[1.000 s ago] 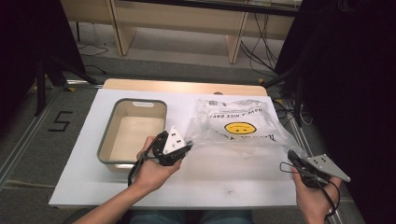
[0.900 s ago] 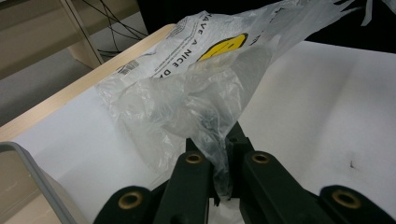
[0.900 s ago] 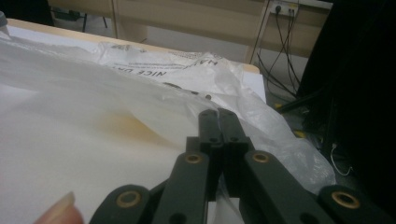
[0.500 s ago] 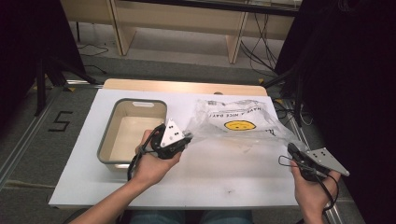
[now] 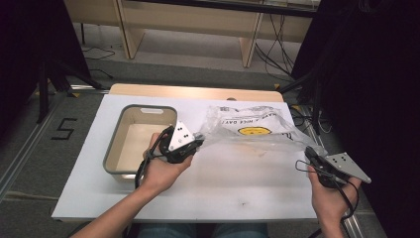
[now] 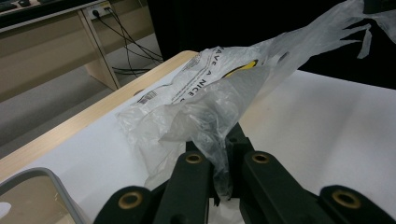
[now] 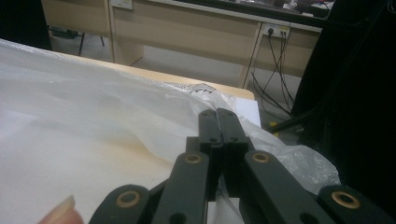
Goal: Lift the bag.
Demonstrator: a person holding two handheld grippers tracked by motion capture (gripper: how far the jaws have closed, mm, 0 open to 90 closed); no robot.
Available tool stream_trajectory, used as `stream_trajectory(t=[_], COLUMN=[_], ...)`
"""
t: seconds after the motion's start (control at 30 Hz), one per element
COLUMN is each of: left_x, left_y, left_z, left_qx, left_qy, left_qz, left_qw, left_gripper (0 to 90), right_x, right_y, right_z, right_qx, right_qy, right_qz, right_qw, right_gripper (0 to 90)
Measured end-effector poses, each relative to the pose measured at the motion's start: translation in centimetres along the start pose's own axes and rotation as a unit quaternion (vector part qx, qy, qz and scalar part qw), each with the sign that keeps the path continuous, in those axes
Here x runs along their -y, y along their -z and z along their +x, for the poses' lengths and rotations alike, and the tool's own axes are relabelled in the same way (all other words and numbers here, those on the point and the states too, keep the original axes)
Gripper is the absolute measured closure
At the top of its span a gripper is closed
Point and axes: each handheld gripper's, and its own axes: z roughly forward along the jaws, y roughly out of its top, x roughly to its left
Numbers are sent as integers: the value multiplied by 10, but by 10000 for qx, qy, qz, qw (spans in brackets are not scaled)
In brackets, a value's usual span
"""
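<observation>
Already both tongs are clamped on the thin clear plastic bag with a yellow smiley print (image 5: pixel 252 131): left tongs (image 5: pixel 198 140) and right tongs (image 5: pixel 310 152) stretch it above the white worktop (image 5: pixel 237 183); the grey rectangular tub (image 5: pixel 111 161) stands unfilled, bagging likely remains

Tub (image 5: pixel 140 144) sat on left half of table (image 5: pixel 233 193); plastic bag (image 5: pixel 250 130) lay right of tub, stretched across table toward right edge. Left gripper (image 5: pixel 197 141) stood between tub and bag, at bag's left corner; right gripper (image 5: pixel 311 152) at bag's right end, near table's right edge
</observation>
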Motion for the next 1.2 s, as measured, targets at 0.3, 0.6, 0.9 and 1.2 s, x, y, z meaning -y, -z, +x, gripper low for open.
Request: stream_trajectory(t=[0.3,0.6,0.9,1.2], left_x=[-5,-10,-16,-24], left_y=[3,6,8,10], left_z=[3,4,6,6], left_qx=[-48,-66,-97,-100], left_qy=[1,12,34,31], left_qz=[-116,-223,-337,-443], left_qw=[9999,9997,9994,9990], left_gripper=[894,894,894,894], right_x=[-6,-12,-19,-25], right_y=[-1,0,1,3], right_z=[1,1,0,1], right_qx=[0,19,25,27], right_qy=[2,1,-22,-22], right_qz=[-103,-199,-303,-396], right_qw=[9999,9998,9995,9992], right_gripper=[900,900,900,900])
